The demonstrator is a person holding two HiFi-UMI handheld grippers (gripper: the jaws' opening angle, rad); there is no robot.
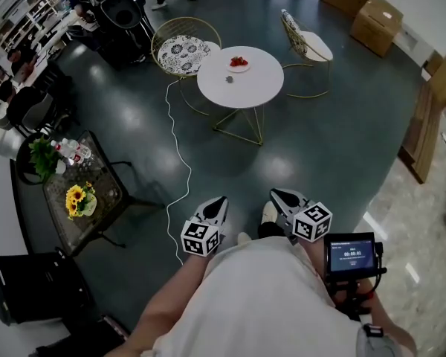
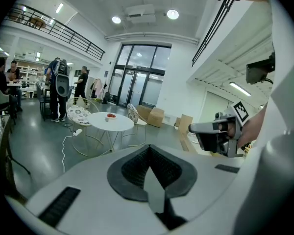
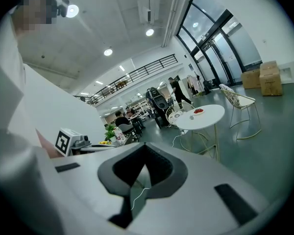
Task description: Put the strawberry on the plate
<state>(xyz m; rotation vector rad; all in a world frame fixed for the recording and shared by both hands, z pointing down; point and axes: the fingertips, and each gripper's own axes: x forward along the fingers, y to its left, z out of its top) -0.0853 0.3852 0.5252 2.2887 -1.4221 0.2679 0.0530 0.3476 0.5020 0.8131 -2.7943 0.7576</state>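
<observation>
A white plate with red strawberries (image 1: 238, 64) sits at the far side of a round white table (image 1: 253, 88), several steps ahead of me. A small grey object (image 1: 229, 79) lies near it; I cannot tell what it is. My left gripper (image 1: 217, 203) and right gripper (image 1: 281, 196) are held close to my body, far from the table. Both are shut and hold nothing. In the left gripper view the plate (image 2: 110, 115) and the right gripper (image 2: 206, 128) show beyond the shut jaws. The right gripper view shows the plate (image 3: 199, 111) on the distant table.
Two wire chairs (image 1: 184, 47) (image 1: 305, 43) flank the table. A white cable (image 1: 180, 162) runs across the dark floor. A glass side table (image 1: 97, 199) with sunflowers (image 1: 76, 198) and bottles stands at my left. Cardboard boxes (image 1: 375, 21) lie far right; people stand at the back.
</observation>
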